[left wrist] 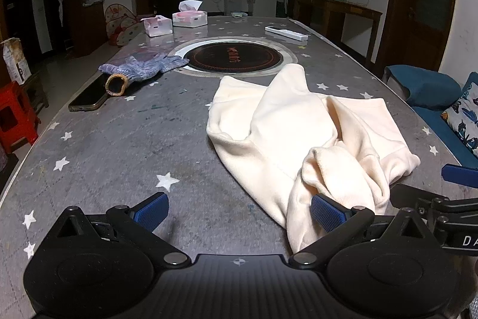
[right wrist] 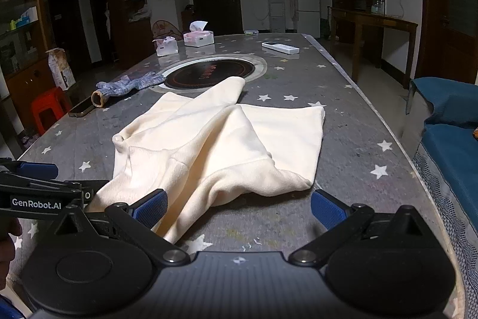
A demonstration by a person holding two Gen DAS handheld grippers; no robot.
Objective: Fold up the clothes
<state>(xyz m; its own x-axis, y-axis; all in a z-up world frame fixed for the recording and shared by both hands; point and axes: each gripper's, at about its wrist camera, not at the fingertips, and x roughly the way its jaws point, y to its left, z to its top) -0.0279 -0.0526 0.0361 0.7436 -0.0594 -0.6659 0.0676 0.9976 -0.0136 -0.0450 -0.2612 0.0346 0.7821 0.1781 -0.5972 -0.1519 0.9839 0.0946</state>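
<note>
A cream fleece garment (left wrist: 301, 136) lies crumpled on the grey star-patterned table (left wrist: 125, 145). In the right wrist view the garment (right wrist: 221, 139) spreads ahead with a sleeve pointing to the far side. My left gripper (left wrist: 239, 213) is open near the table's front edge; its right fingertip (left wrist: 325, 211) touches the garment's near fold. My right gripper (right wrist: 239, 210) is open; its left fingertip (right wrist: 151, 207) rests against the garment's near edge. Neither holds cloth. The left gripper's arm (right wrist: 38, 193) shows in the right wrist view.
A knit glove (left wrist: 140, 69) and a phone (left wrist: 89, 97) lie at the left. A round inset cooktop (left wrist: 233, 57) sits mid-table. Tissue boxes (left wrist: 189, 17) and a white remote (left wrist: 286, 33) are at the far end. A blue sofa (right wrist: 448, 139) stands right, a red stool (left wrist: 15, 115) left.
</note>
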